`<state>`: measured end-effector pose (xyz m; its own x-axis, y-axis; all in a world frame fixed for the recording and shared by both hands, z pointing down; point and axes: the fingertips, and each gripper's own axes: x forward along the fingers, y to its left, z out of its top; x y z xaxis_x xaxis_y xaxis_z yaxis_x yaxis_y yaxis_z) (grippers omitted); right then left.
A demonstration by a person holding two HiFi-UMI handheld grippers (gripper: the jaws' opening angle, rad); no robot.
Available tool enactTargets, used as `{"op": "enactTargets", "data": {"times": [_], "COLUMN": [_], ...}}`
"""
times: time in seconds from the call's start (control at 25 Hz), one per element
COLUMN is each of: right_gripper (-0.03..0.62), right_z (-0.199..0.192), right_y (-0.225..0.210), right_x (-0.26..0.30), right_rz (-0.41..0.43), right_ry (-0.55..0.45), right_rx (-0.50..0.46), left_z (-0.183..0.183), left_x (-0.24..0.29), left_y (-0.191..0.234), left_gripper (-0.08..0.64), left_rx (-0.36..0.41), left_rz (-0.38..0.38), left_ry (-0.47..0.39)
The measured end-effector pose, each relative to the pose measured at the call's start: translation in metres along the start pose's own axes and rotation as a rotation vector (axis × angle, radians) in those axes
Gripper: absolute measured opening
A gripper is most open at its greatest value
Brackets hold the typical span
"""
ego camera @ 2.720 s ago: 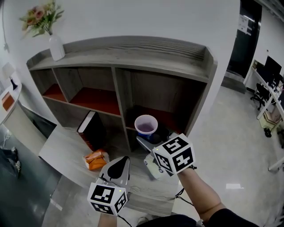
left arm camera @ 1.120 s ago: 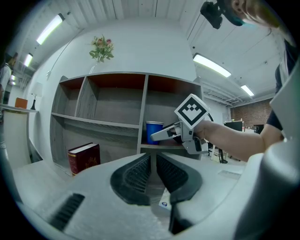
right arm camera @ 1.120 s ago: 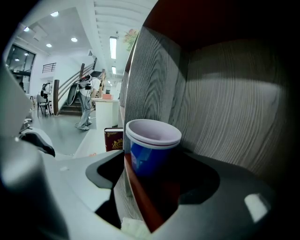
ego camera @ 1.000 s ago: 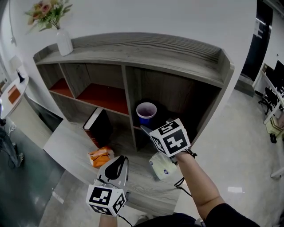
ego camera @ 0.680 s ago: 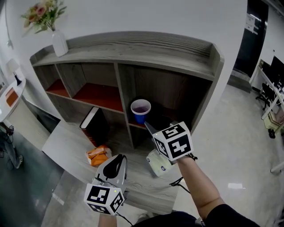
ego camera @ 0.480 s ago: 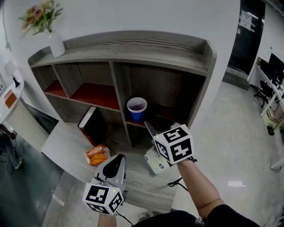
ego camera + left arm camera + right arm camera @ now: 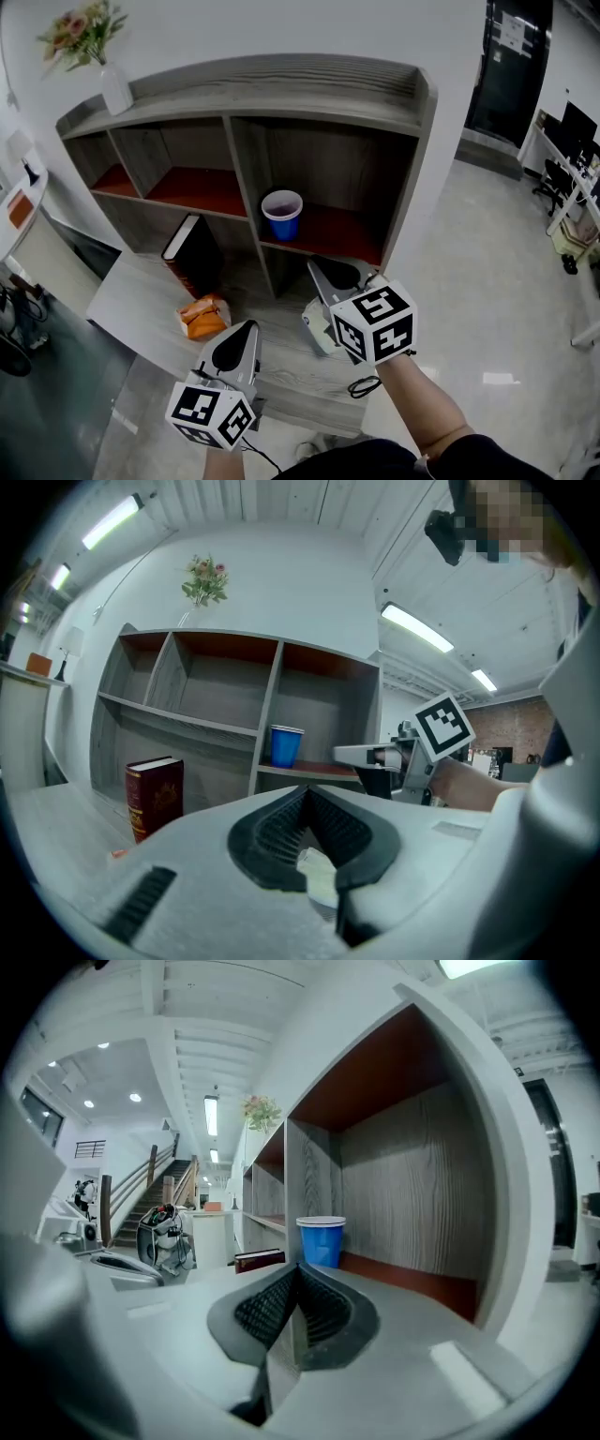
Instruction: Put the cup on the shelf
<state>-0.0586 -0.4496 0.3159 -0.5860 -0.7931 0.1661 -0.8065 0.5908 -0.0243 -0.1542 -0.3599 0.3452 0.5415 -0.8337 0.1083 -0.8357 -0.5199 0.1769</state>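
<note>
- The cup (image 7: 282,214) is blue and upright, mouth up, on the red shelf (image 7: 333,236) of the right compartment; it stands at the shelf's left end, just beside the divider (image 7: 246,187), at the centre of the head view
- The right tongs (image 7: 319,267) are clenched, pads meeting, with nothing between them
- They are held in front of the right compartment, to the lower right of the cup in the head view and apart from it
- In the right gripper view the cup stands at mid-frame straight beyond the tips, clear of them
- The left tongs (image 7: 246,328) are clenched at the tips and grasp nothing; they sit low and left of centre in the head view, over the bench (image 7: 131,300), well apart from the cup
- In the left gripper view the cup is at mid-frame on the shelf, with the right tongs to its right at about the same height, not touching it
- The book (image 7: 192,262) is dark red and stands on the bench, lower left of the cup
- The packet (image 7: 204,317) is orange and lies on the bench just below the book in the frame
- The vase (image 7: 115,92), white and holding flowers (image 7: 80,33), stands on top of the unit at the upper left of the head view
</note>
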Motion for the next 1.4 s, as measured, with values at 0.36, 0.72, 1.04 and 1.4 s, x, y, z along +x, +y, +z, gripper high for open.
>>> {"op": "enactTargets", "data": {"times": [0.36,0.72,1.04,1.4], "right_gripper": [0.002,0.0,0.0,0.0], "right_z": [-0.027,-0.071,-0.099,-0.102], "right_y": [0.026,0.04,0.045,0.051], "right_x": [-0.028,-0.057,-0.074,-0.079], "right_rz": [0.002,0.01,0.017,0.024], "right_ry": [0.011,0.069,0.126,0.129], "right_rx": [0.034,0.077,0.087,0.085], "left_z": [-0.015,-0.029,-0.054,-0.061], "left_x": [-0.01,-0.02,-0.029,-0.029], "left_y": [-0.002,-0.014,-0.019,-0.024], "left_gripper": [-0.006,-0.006,-0.005,-0.005], "left_rx": [-0.027,-0.031,-0.06,-0.06], "left_rz": [-0.008,-0.01,-0.019,-0.023], "left_ry": [0.025,0.031,0.072,0.087]}}
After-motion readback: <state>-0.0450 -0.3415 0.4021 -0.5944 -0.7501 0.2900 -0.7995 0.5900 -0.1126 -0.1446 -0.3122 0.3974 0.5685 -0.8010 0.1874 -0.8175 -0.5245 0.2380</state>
